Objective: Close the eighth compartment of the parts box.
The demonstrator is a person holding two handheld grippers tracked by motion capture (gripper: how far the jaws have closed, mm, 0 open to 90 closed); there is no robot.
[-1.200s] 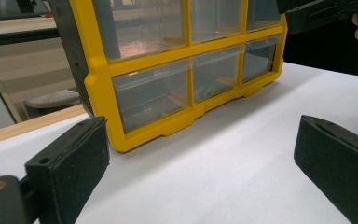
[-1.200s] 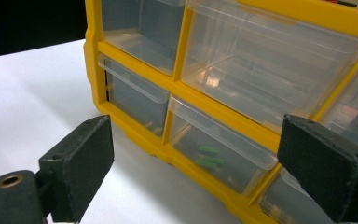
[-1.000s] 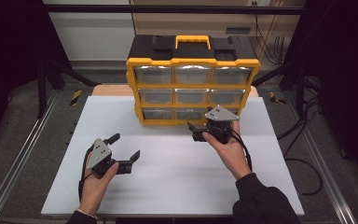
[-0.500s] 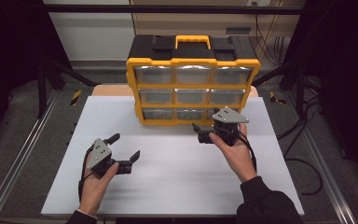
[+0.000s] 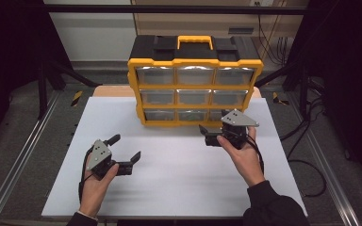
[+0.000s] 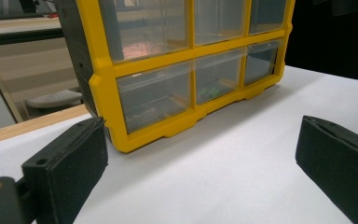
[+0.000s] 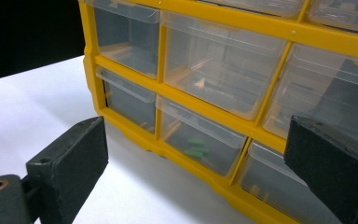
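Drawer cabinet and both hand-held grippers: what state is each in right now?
Drawer cabinet: upright on the table, all drawers shut.
Bottom middle drawer: shut, small green pieces inside.
Carry handle: folded flat on top.
Left hand-held gripper: open, empty, over the table.
Right hand-held gripper: open, empty, close to the bottom drawers.

Overhead light brightens the white surface point(image 5: 179, 174); surroundings stay dark. Glare streaks the organizer's clear drawers point(image 6: 149, 28). Near black tongs blur softly.
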